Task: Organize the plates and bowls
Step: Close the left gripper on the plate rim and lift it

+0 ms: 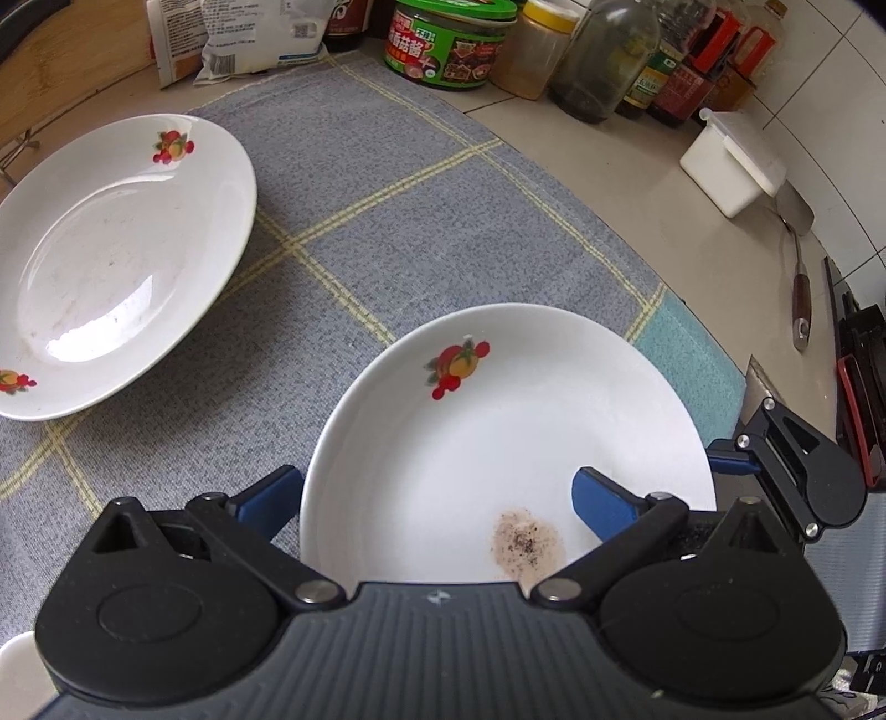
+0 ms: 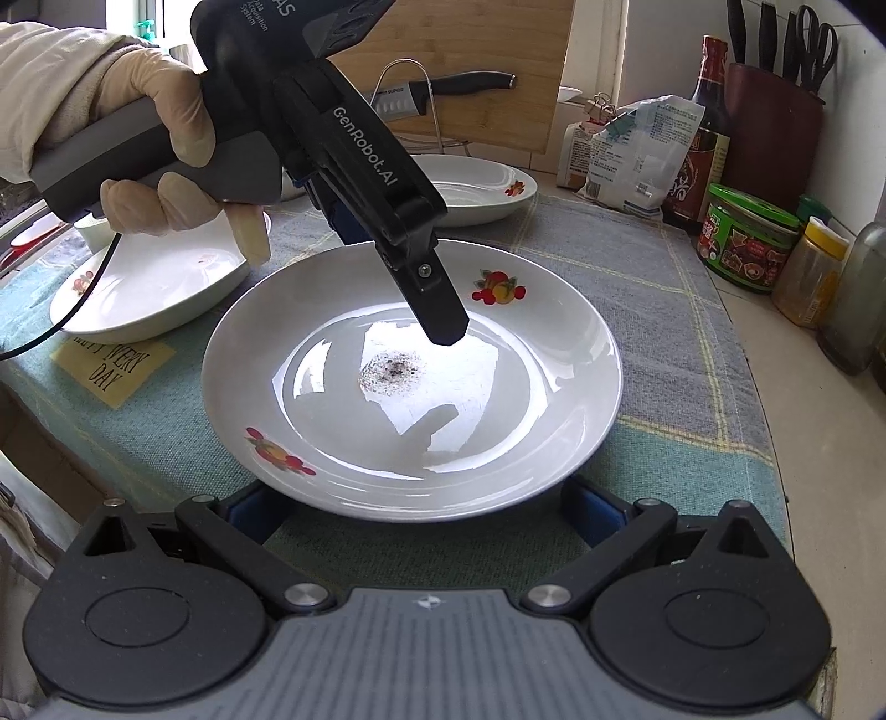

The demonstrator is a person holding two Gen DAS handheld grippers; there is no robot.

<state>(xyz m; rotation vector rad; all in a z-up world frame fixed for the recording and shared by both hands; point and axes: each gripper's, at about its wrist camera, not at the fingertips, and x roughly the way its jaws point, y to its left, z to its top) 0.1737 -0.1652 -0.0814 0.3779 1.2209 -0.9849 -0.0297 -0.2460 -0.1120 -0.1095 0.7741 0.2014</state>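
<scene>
A white plate with fruit prints and a dark speckled stain (image 1: 509,443) (image 2: 412,376) lies on the grey-blue cloth. My left gripper (image 1: 437,501) is open, one finger left of the plate's rim and one over its inside; in the right wrist view its finger (image 2: 437,310) hangs over the plate's middle. My right gripper (image 2: 412,512) is open at the plate's near edge, fingers low on either side; it also shows at the plate's right in the left wrist view (image 1: 797,471). A second plate (image 1: 111,260) (image 2: 476,185) lies beyond, and a third (image 2: 149,288) at left.
Jars and sauce bottles (image 1: 451,44) (image 2: 747,243) line the back of the counter, with a white box (image 1: 731,166), a spatula (image 1: 797,277), bags (image 2: 637,155), a cutting board and knife (image 2: 443,83), and a knife block (image 2: 775,111). A yellow note (image 2: 111,371) lies on the cloth.
</scene>
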